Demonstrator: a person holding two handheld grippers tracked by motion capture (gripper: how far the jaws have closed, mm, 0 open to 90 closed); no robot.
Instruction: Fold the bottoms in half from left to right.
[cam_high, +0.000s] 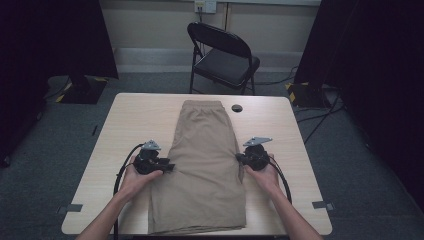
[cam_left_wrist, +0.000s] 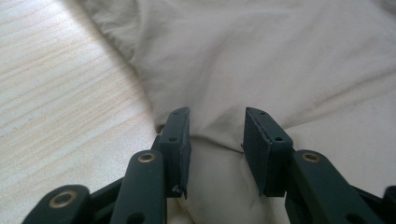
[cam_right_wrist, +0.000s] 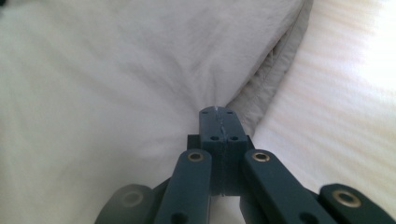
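Pale wooden desk (cam_high: 130, 120) on grey carpet, dark curtains either side, a folding chair (cam_high: 223, 56) beyond its far edge. Khaki shorts (cam_high: 202, 165) lie flat down the desk's middle, waistband toward the chair, long axis running away from the person. Left claw (cam_high: 167, 165) sits at the shorts' left edge, jaws partly apart with a fold of cloth bunched between them; whether the pads press it is hard to say. Right claw (cam_high: 241, 159) sits at the shorts' right edge, jaws fully together, apparently pinching the hem. Each claw faces inward across the shorts, equally near; a fold crosswise likely comes next.
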